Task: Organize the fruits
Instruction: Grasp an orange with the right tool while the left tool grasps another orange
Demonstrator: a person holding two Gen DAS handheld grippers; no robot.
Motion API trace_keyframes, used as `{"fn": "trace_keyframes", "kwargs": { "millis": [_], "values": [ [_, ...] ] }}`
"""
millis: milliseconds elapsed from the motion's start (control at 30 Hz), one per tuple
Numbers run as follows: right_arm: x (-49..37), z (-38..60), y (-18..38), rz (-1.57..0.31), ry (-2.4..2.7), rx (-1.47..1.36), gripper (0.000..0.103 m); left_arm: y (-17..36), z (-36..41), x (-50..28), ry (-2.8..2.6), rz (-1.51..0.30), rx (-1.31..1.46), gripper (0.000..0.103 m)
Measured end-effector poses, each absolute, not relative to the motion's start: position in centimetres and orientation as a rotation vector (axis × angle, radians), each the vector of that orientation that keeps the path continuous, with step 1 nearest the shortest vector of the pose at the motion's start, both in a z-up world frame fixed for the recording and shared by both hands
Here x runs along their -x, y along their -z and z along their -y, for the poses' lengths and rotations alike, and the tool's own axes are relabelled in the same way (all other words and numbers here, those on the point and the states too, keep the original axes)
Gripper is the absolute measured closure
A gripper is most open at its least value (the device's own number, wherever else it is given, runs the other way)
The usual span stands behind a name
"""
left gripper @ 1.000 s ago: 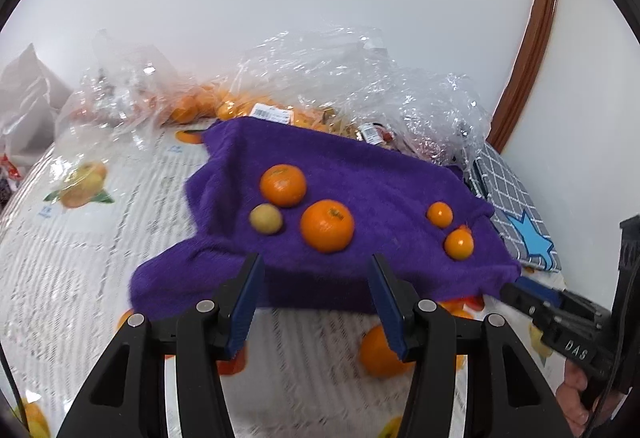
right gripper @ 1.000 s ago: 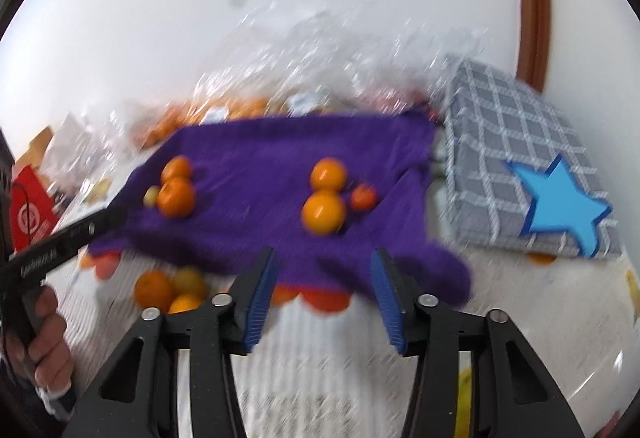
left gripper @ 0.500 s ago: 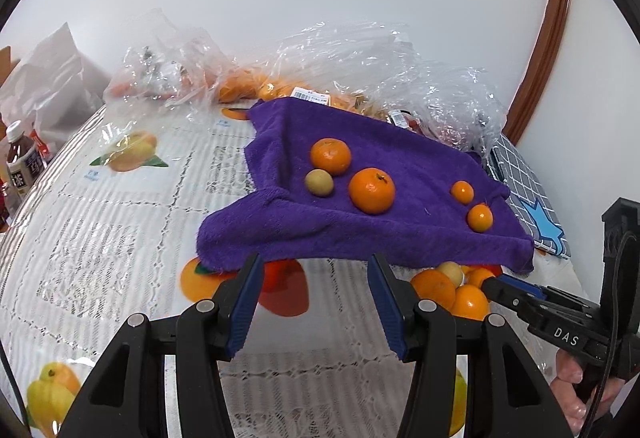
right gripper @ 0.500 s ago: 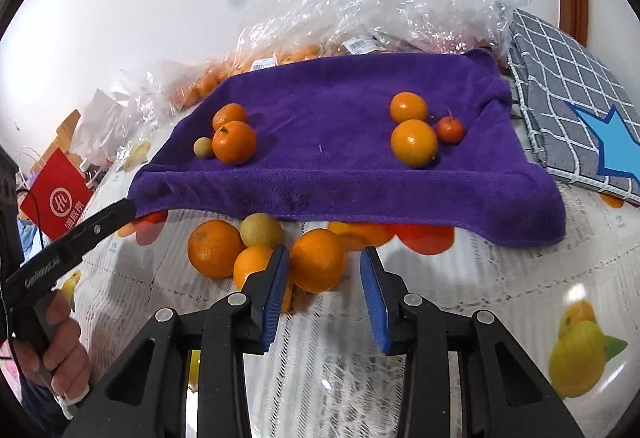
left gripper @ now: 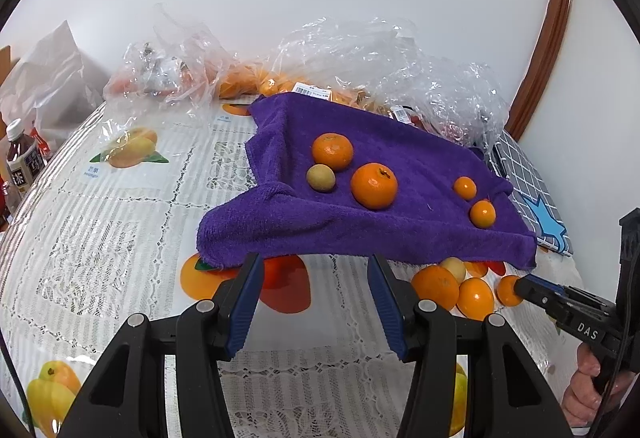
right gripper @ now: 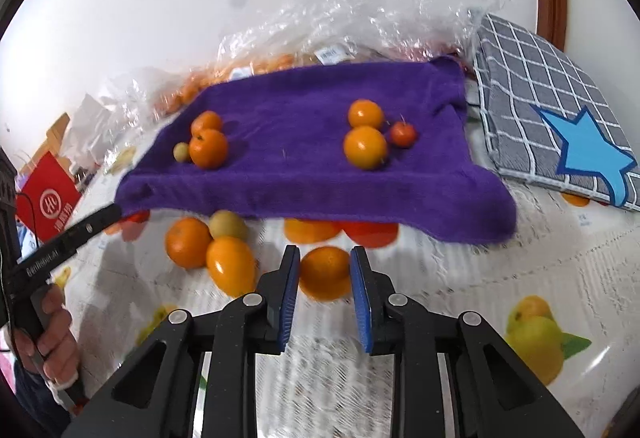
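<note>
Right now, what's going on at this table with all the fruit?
A person works two handheld tongs. The right tongs have just been closing and now pinch an orange on the tablecloth, in front of the purple towel. The left tongs are open with nothing between them. Several fruits already sit on the towel; three loose ones wait beside.

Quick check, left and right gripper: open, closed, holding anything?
Left gripper: open, nothing between its fingers.
Right gripper: just closed on a loose orange lying on the tablecloth in front of the purple towel.
</note>
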State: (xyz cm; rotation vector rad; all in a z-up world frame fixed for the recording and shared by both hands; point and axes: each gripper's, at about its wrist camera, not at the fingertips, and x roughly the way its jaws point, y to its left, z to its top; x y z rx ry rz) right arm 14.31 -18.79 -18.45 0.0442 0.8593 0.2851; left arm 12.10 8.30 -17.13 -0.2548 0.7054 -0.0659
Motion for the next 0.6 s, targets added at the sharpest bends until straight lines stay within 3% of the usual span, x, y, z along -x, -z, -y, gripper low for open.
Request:
{"fn": "trace_keyframes", "kwargs": {
  "millis": [267, 600],
  "values": [
    [-13.7, 17.5, 19.3, -0.859, -0.28, 0.04, 0.07, 17.4, -8.3, -12.2, 0.071, -0.716, 0.254, 0.052],
    [-12.6, 18.9, 19.9, -0.831, -0.233, 0.048, 0.07, 17.8, -5.5, -12.2, 0.301, -0.768, 0.226, 0.052]
  ]
}}
